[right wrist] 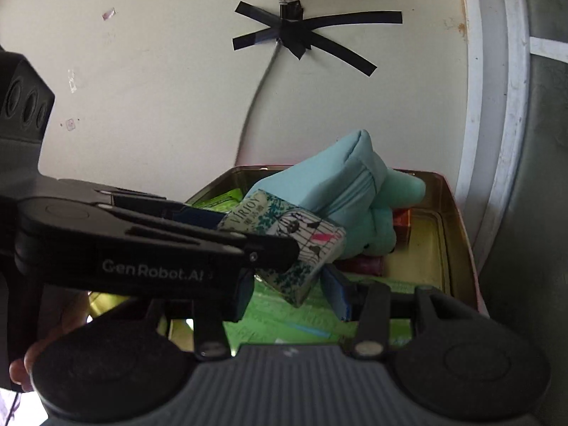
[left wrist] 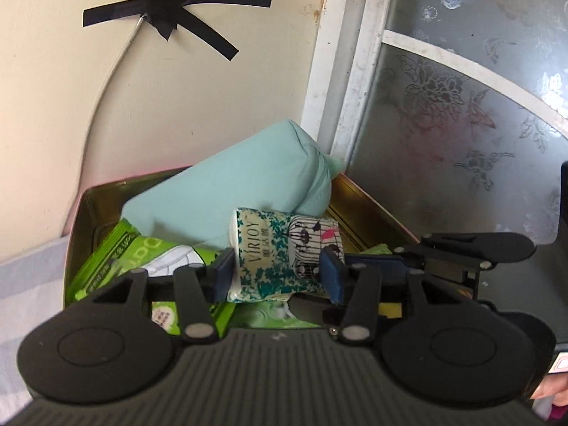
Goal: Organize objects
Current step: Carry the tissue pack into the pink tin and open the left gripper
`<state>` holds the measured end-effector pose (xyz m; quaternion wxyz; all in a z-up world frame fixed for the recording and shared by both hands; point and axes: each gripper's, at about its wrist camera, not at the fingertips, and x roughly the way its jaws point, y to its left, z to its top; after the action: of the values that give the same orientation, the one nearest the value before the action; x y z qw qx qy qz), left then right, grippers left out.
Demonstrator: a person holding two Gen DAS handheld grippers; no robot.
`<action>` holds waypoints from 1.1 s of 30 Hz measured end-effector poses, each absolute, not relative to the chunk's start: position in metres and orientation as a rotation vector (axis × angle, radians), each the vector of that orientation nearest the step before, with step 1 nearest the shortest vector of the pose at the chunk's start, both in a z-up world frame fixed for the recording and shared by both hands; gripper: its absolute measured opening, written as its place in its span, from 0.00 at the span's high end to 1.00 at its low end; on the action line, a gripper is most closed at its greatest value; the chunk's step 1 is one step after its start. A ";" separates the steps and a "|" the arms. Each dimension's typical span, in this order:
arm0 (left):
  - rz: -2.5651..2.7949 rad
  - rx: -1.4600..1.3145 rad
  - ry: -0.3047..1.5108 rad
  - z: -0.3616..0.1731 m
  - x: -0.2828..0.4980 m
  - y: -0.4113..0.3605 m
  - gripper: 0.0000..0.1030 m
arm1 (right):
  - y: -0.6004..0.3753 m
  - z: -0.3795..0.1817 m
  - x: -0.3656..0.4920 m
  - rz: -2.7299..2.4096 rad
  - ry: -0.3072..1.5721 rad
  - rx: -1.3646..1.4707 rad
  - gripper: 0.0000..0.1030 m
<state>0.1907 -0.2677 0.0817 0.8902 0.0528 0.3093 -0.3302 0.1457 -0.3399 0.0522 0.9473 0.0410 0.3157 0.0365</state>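
Observation:
A white and teal VIRJOY tissue pack [left wrist: 277,248] hangs above an open gold-lined tin [left wrist: 372,206]. My left gripper [left wrist: 280,273] is shut on it, blue pads pressing its two sides. In the right wrist view the same pack [right wrist: 284,227] is tilted. The left gripper [right wrist: 241,229] reaches in from the left, and the pack's lower corner sits between the pads of my right gripper [right wrist: 291,291], which close on it. In the left wrist view the right gripper [left wrist: 390,252] comes in from the right. A mint-green pouch [left wrist: 230,184] leans in the tin's far corner.
The tin [right wrist: 458,234] also holds green wipe packs [left wrist: 117,252] and small red and purple boxes [right wrist: 401,223]. A cream wall with a cable under black tape [right wrist: 294,32] rises right behind it. A frosted window [left wrist: 461,124] stands on the right. A person's hand [right wrist: 21,365] shows low left.

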 end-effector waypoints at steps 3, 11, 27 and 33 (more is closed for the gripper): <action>-0.656 0.114 0.654 0.076 0.202 -0.271 0.48 | -0.335 0.043 0.166 0.053 0.672 0.041 0.58; -0.599 0.170 0.597 0.079 0.186 -0.271 0.39 | -0.331 0.038 0.157 0.037 0.650 0.029 0.51; -0.484 0.244 0.439 0.098 0.097 -0.237 0.28 | -0.302 0.060 0.073 0.014 0.559 0.024 0.43; -0.454 0.234 0.410 0.102 0.067 -0.216 0.26 | -0.300 0.065 0.041 -0.003 0.543 0.061 0.42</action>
<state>0.0670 -0.2165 0.1021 0.9469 0.1147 0.2012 -0.2231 0.0410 -0.2996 0.0651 0.9629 0.0303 0.2682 -0.0015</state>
